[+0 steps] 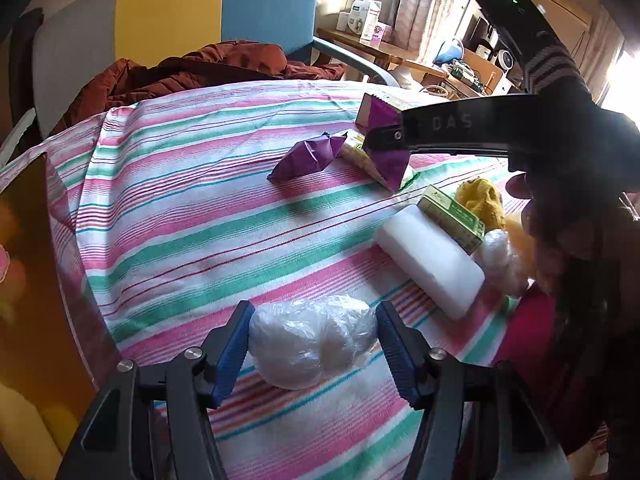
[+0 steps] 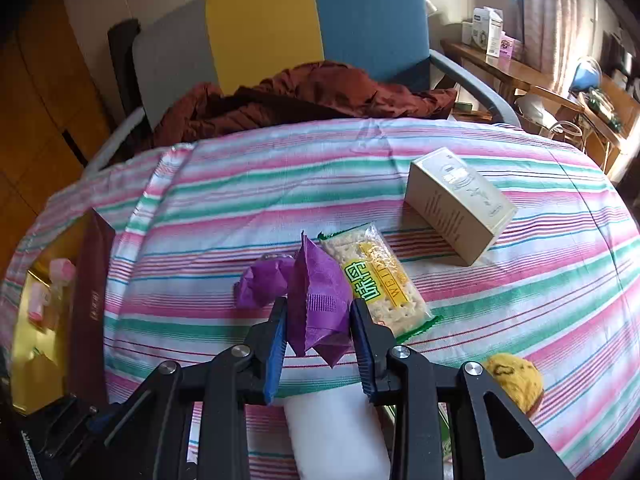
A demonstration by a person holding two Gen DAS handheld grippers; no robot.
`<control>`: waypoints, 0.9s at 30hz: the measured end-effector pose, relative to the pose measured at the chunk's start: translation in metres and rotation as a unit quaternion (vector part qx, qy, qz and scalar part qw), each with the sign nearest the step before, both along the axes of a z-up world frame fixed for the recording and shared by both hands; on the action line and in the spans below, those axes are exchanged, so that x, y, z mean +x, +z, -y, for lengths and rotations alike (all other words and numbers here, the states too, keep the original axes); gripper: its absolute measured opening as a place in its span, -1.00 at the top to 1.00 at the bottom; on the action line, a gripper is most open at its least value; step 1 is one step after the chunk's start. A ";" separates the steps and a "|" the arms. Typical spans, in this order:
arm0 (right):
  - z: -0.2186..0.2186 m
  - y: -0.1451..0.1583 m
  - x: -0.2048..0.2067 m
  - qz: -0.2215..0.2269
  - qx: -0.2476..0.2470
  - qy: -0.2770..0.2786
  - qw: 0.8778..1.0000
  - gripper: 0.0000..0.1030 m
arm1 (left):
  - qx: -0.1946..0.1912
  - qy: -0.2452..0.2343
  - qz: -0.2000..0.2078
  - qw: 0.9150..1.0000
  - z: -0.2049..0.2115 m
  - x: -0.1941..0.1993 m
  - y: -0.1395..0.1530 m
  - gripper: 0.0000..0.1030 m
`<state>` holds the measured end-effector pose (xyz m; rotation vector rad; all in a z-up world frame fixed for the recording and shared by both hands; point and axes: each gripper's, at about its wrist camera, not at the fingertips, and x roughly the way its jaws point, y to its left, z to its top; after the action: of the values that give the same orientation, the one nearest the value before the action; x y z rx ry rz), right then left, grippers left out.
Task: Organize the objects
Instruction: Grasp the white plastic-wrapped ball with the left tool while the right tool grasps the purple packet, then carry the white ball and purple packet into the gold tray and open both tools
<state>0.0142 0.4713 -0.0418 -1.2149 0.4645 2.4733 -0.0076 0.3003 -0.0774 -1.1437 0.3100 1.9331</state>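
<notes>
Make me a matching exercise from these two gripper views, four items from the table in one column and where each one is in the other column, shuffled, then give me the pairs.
Things:
1. plastic-wrapped ball
2. purple packet
3. cracker pack
4. beige box

Places:
A. lying flat on the cloth just right of the purple packet
B. between the left gripper's fingers
C. alone on the cloth, far right, beyond the crackers
D. between the right gripper's fingers

Pairs: 1-B, 2-D, 3-A, 4-C
</notes>
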 end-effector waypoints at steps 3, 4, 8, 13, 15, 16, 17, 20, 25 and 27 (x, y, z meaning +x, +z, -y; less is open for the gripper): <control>0.008 0.010 0.008 -0.017 -0.007 0.004 1.000 0.40 | 0.013 0.002 -0.002 1.000 0.013 0.005 0.012 -0.22; 0.012 0.014 0.010 -0.021 -0.007 0.008 1.000 0.40 | 0.017 0.005 -0.002 1.000 0.018 0.007 0.016 -0.22; 0.032 0.028 0.014 -0.044 -0.016 0.026 0.999 0.40 | 0.040 0.021 -0.007 0.999 0.045 0.010 0.037 -0.22; 0.073 0.042 0.009 -0.064 -0.025 0.069 0.995 0.40 | 0.064 0.054 -0.022 0.996 0.085 0.010 0.063 -0.22; 0.094 0.049 0.002 -0.071 -0.027 0.093 0.993 0.40 | 0.071 0.073 -0.026 0.994 0.105 0.007 0.071 -0.22; 0.106 0.052 -0.002 -0.074 -0.027 0.108 0.991 0.40 | 0.074 0.087 -0.028 0.993 0.118 0.005 0.075 -0.22; 0.116 0.055 -0.006 -0.076 -0.027 0.120 0.989 0.40 | 0.076 0.098 -0.029 0.992 0.127 0.003 0.077 -0.22; 0.151 0.061 -0.019 -0.081 -0.034 0.160 0.983 0.40 | 0.080 0.139 -0.034 0.986 0.159 -0.004 0.082 -0.22; 0.204 0.062 -0.044 -0.076 -0.047 0.218 0.972 0.40 | 0.083 0.206 -0.038 0.974 0.217 -0.013 0.083 -0.22; 0.223 0.059 -0.055 -0.067 -0.052 0.239 0.967 0.40 | 0.080 0.226 -0.038 0.970 0.234 -0.017 0.080 -0.22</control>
<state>-0.0408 0.2479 0.0174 -1.3319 0.3715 2.9858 -0.0248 0.0664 0.0030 -1.1010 -0.0792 2.3530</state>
